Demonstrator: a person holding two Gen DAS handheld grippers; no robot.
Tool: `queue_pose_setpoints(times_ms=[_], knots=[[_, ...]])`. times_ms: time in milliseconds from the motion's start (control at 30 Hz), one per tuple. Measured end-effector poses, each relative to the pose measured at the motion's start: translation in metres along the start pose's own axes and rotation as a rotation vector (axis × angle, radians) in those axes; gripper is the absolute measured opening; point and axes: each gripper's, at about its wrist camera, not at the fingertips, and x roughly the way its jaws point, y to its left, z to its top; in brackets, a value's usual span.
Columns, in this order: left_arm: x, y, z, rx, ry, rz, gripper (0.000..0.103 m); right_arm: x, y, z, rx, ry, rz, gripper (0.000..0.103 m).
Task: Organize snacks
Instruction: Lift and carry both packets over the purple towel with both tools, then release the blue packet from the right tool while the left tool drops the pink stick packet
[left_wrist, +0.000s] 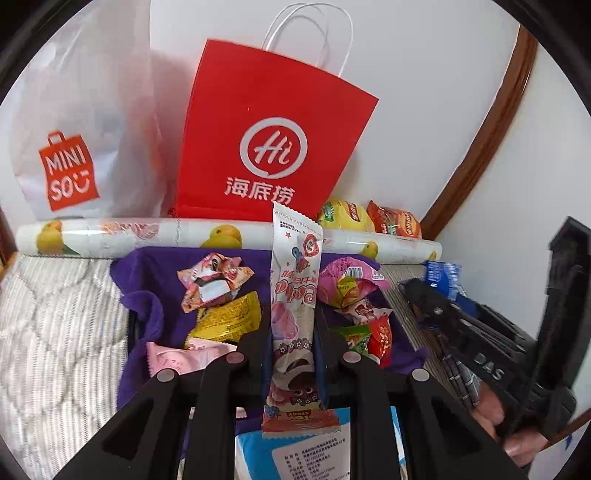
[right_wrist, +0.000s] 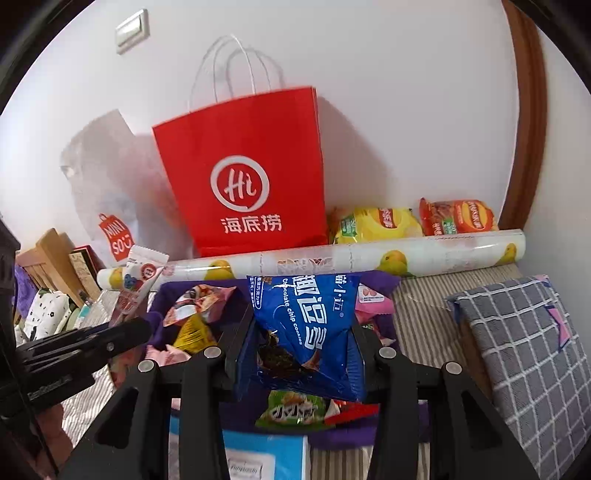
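Grippers, two: left gripper (left_wrist: 291, 332) clamps one pink wafer (left_wrist: 293, 295), right gripper (right_wrist: 301, 332) one blue cookie bag (right_wrist: 310, 321); snack pile (left_wrist: 218, 295) partly hidden

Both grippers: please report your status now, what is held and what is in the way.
Left gripper shut on pink-white snack stick. Right gripper shut on blue cookie packet. Red paper bag upright ahead, fruit-print roll lying between.

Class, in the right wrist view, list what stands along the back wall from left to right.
White Miniso bag → red paper bag → yellow chip packet → orange-red chip packet.
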Motion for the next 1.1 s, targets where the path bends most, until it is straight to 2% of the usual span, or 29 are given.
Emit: queue_pose_setpoints(times_ms=[167, 433, 533, 933, 1100], knots=[[0.008, 0.008, -0.009, 0.005, 0.007, 0.002, 0.018, 0.015, -0.008, -0.011, 0.023, 0.024, 0.031, 0.042], [0.019, 0.022, -0.013, -0.077, 0.059, -0.046, 0.018, 0.017, -0.018, -0.018, 0.04, 0.027, 0.075, 0.042], [0.022, 0.023, -0.013, -0.077, 0.069, -0.024, 0.018, 0.024, -0.023, -0.02, 0.06, 0.053, 0.093, 0.042], [0.029, 0.027, -0.015, -0.098, 0.043, -0.017, 0.018, 0.045, -0.034, -0.027, 0.078, 0.071, 0.018, 0.042], [0.032, 0.033, -0.014, -0.134, 0.044, -0.021, 0.018, 0.056, -0.033, -0.031, 0.076, 0.106, 0.029, 0.042]])
